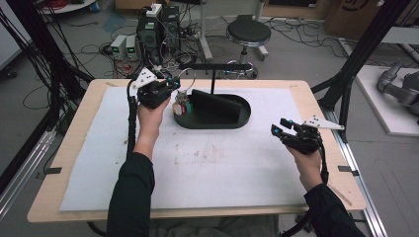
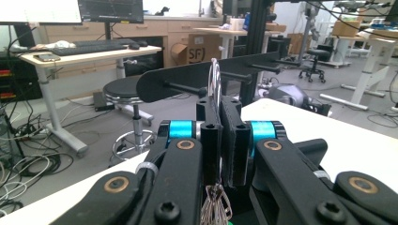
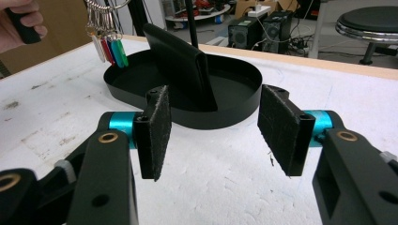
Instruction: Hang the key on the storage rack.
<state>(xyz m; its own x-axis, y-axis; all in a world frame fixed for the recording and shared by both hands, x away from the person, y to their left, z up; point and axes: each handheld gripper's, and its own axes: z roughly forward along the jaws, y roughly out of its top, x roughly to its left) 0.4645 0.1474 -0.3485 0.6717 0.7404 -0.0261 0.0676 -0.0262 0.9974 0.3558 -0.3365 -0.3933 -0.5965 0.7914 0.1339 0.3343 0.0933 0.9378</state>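
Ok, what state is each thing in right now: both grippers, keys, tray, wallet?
Left gripper: shut on the key ring, held up.
Keys: hanging above the tray's end.
Right gripper: open, empty, above the mat.
Black tray: flat on the mat.
Wallet: inside the tray, leaning.

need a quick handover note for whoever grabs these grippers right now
Left gripper: shut on the key ring, keys with coloured tags hanging over the left end of the black tray.
Right gripper: open, empty, above the white mat to the tray's right.
Black wallet leans in the tray, by the peg rack.
Done: keys lifted.
Left: probably hang the ring on a peg.
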